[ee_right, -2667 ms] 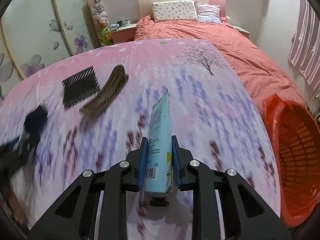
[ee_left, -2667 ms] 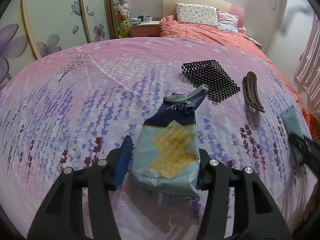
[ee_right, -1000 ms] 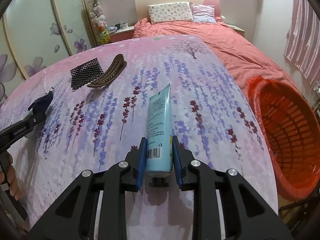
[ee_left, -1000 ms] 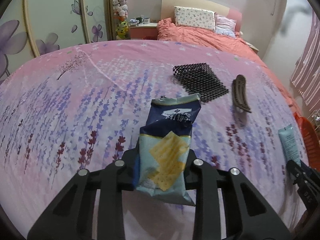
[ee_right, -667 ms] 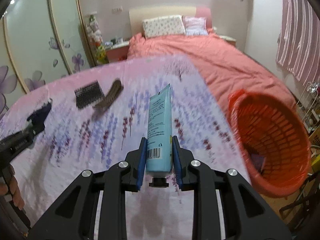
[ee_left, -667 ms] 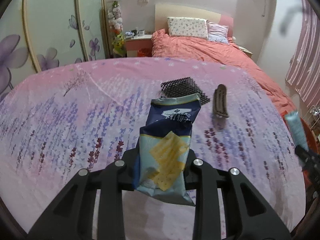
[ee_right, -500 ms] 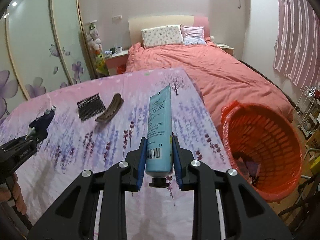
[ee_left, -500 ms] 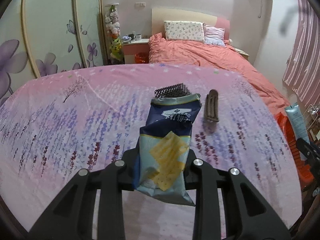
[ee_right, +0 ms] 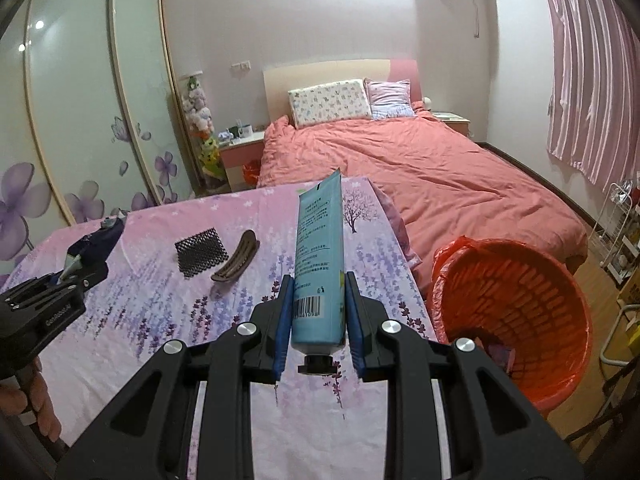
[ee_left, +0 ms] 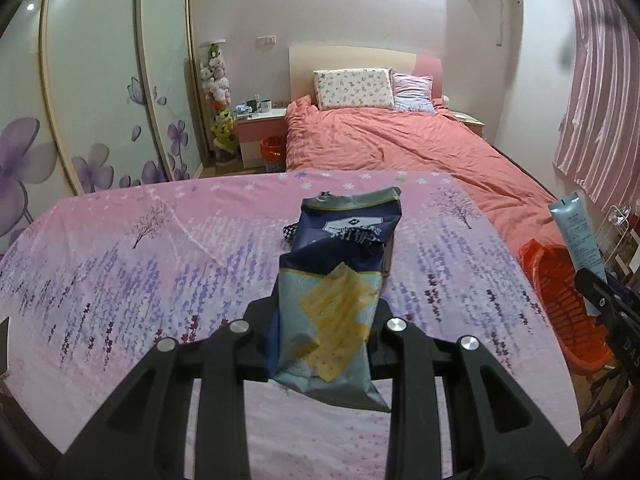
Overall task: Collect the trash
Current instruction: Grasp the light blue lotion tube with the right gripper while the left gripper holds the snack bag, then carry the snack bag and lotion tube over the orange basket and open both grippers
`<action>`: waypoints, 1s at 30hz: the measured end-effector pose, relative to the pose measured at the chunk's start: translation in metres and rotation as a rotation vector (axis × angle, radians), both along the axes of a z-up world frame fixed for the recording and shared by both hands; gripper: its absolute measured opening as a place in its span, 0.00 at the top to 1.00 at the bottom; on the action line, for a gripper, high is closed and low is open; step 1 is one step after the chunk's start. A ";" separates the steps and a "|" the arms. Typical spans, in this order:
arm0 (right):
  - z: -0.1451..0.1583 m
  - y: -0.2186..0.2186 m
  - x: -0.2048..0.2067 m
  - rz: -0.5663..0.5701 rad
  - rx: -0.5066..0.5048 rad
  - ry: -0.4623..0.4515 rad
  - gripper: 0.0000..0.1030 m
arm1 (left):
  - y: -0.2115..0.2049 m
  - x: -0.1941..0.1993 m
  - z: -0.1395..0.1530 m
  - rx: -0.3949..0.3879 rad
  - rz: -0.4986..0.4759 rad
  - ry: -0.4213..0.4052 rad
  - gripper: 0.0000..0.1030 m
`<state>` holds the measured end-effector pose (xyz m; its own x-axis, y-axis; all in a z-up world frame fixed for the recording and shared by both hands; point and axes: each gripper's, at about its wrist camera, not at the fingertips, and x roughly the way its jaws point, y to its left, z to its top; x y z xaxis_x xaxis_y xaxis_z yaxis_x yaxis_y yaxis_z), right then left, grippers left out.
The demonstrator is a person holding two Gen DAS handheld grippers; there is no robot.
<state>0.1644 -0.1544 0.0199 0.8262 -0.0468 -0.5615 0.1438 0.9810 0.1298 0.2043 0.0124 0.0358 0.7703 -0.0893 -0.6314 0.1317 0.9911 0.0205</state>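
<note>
My left gripper [ee_left: 320, 336] is shut on a blue and teal cracker bag [ee_left: 340, 280] and holds it above the purple flowered table cloth [ee_left: 160, 260]. My right gripper [ee_right: 318, 320] is shut on a light blue tube [ee_right: 320, 248], cap toward me, held above the table's right side. An orange basket [ee_right: 516, 312] with a red liner stands on the floor right of the table, with some trash at its bottom; it also shows in the left wrist view [ee_left: 560, 292]. The tube [ee_left: 576, 236] shows at the right edge of the left wrist view.
A black mesh mat [ee_right: 200, 256] and a brown hair clip [ee_right: 238, 262] lie on the table cloth [ee_right: 140, 312]. A bed with a salmon cover [ee_right: 440, 184] lies behind. Wardrobe doors [ee_right: 80, 120] stand at the left, a wire rack [ee_right: 620, 240] at the right.
Both grippers have risen with their loads, so the table looks farther away. The right gripper has swung right, and the basket is now in fuller view.
</note>
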 end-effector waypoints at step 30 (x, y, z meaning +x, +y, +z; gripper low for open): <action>-0.035 -0.196 -0.039 -0.289 0.187 -0.018 0.76 | -0.236 -0.028 -0.021 -0.130 -0.502 0.063 0.71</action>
<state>0.1249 -0.3508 -0.0155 0.8035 -0.1781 -0.5681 0.4085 0.8590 0.3085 0.1761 -0.2237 0.0146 0.5736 -0.5182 -0.6344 0.5881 0.7996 -0.1214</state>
